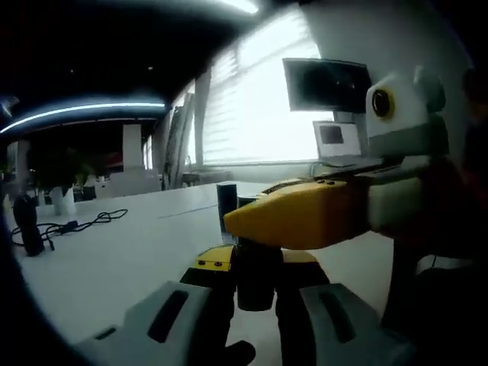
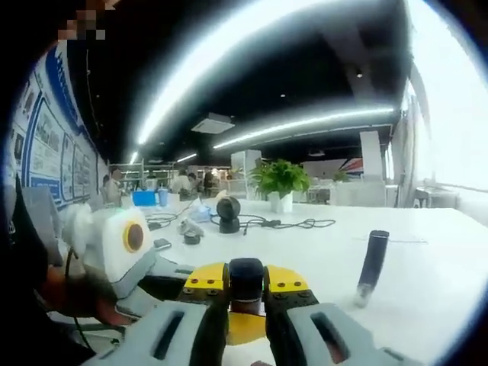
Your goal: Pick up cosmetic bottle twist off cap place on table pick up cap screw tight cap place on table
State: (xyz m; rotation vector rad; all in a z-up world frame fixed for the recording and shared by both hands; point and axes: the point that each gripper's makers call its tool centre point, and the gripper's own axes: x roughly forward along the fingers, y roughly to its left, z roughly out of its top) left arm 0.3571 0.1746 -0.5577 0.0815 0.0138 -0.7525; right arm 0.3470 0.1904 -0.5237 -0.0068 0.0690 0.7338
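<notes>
My left gripper (image 1: 257, 263) is shut on a dark cosmetic bottle (image 1: 255, 284), held upright between its yellow-tipped jaws above the white table (image 1: 114, 259). The right gripper (image 1: 305, 215) reaches in from the right, its yellow jaw lying across the bottle's top. In the right gripper view my right gripper (image 2: 246, 280) is shut on the dark cap (image 2: 246, 274) at the top of that bottle. The left gripper's white body (image 2: 114, 244) sits close at the left, with a hand below it.
A second slim dark tube (image 1: 226, 203) (image 2: 372, 267) stands alone on the table beyond the grippers. A black cable (image 2: 286, 223), a round black device (image 2: 228, 210) and a potted plant (image 2: 280, 179) lie further off. A laptop (image 1: 339, 143) and a monitor (image 1: 328, 84) stand by the window.
</notes>
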